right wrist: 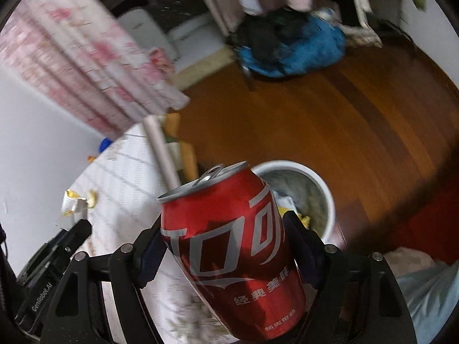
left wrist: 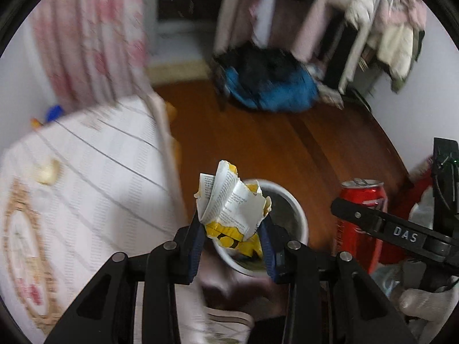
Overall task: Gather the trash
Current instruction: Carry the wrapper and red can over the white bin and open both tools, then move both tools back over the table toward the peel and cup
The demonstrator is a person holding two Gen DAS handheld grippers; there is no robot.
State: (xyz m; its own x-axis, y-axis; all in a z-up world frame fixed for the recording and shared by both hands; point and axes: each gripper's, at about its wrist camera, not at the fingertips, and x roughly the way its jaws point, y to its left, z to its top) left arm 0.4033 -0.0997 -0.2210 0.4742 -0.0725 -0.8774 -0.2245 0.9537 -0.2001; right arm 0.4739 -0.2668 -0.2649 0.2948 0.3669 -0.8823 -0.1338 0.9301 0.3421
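My left gripper [left wrist: 232, 223] is shut on a crumpled yellow-and-white wrapper [left wrist: 233, 209] and holds it above a white round bin [left wrist: 298, 220] on the floor. My right gripper [right wrist: 223, 235] is shut on a red cola can [right wrist: 232, 246], tilted, held beside the same bin [right wrist: 330, 200]. The can [left wrist: 363, 218] and the right gripper's finger [left wrist: 381, 226] also show at the right of the left wrist view. The left gripper with the wrapper [right wrist: 73, 203] shows at the left of the right wrist view. Some paper scraps lie inside the bin.
A table with a white patterned cloth [left wrist: 86, 177] stands at the left, with a small pale scrap [left wrist: 47, 170] on it. A wooden floor [right wrist: 344, 120] stretches ahead. A blue and black bundle [left wrist: 269, 86] lies under hanging clothes [left wrist: 373, 23]. A pink curtain [left wrist: 91, 37] hangs at the left.
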